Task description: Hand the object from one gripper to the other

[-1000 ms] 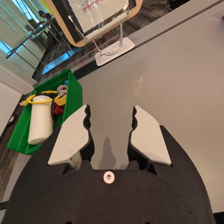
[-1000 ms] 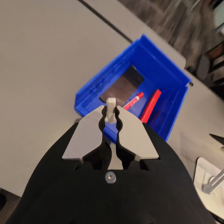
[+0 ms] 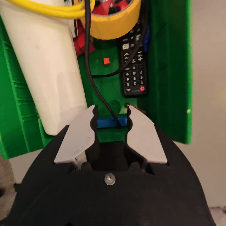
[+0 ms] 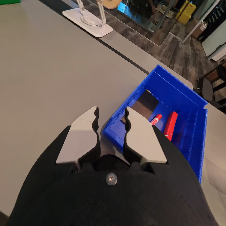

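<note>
- Fingers of the left gripper (image 3: 111,117) stand spread apart inside the green bin (image 3: 168,73), with a blue block (image 3: 107,122) lying crosswise between them; whether the pads touch it cannot be told.
- One second ago this gripper hung over the bare grey table with the green bin off to its left; now the bin fills its view.
- A thin black cable (image 3: 93,83) runs down the bin and ends on the blue block.
- Around it lie a white roll (image 3: 48,68), a yellow cord (image 3: 55,11), a yellow tape ring (image 3: 113,28), a black remote (image 3: 134,75), a small orange cube (image 3: 106,61) and red items (image 3: 81,41).
- The right gripper (image 4: 111,110) has its fingers spread and nothing between them, above the grey table (image 4: 48,73) by the near corner of the blue bin (image 4: 190,122).
- A second ago these fingers were pinching a small pale piece over that bin; the piece is no longer between them and cannot be seen in either view.
- In the blue bin lie a dark shiny plate (image 4: 145,105), a red marker (image 4: 156,119) and a red bar (image 4: 171,123), as before.
- A white stand base (image 4: 88,22) sits at the table's far edge.
</note>
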The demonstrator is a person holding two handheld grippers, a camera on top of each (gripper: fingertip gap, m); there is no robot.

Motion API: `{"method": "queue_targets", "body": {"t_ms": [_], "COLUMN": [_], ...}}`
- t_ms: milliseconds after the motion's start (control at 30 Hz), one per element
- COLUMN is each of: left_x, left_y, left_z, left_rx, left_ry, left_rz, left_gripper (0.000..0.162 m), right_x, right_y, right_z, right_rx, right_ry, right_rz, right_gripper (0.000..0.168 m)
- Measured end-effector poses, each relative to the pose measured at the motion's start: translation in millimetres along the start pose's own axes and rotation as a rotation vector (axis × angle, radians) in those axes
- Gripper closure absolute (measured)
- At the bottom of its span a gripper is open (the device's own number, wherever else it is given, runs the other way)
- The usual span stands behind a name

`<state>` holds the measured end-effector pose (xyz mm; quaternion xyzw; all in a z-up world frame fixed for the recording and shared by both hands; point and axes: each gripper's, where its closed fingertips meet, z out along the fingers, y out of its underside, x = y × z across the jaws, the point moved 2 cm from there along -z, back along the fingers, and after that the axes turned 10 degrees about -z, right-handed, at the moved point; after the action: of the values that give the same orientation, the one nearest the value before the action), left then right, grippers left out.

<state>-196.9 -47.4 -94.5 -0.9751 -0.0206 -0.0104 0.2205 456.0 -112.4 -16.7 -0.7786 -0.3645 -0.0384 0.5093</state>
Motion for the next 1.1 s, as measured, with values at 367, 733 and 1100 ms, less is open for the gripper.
{"method": "queue_targets", "body": {"t_ms": [367, 733, 1100], "left_x": [0.2, 30.4, 23.7], "left_y": [-50.0, -154.6, -153.8], "left_z": [2.5, 39.2, 54.2], "left_rx": [0.131, 0.113, 0.055], "left_ry": [-0.094, 0.054, 0.083], "left_rz": [0.081, 0.128, 0.136], "left_gripper": [0.117, 0.103, 0.117], "right_x": [-41.0, -64.2, -67.6], "right_y": [-12.5, 31.4, 76.2], "right_z": [-35.2, -61.8, -100.4], "right_rx": [0.033, -0.054, -0.087], "right_ry": [-0.031, 0.004, 0.054], "right_rz": [-0.138, -0.119, -0.012], "right_gripper": [0.127, 0.127, 0.130]}}
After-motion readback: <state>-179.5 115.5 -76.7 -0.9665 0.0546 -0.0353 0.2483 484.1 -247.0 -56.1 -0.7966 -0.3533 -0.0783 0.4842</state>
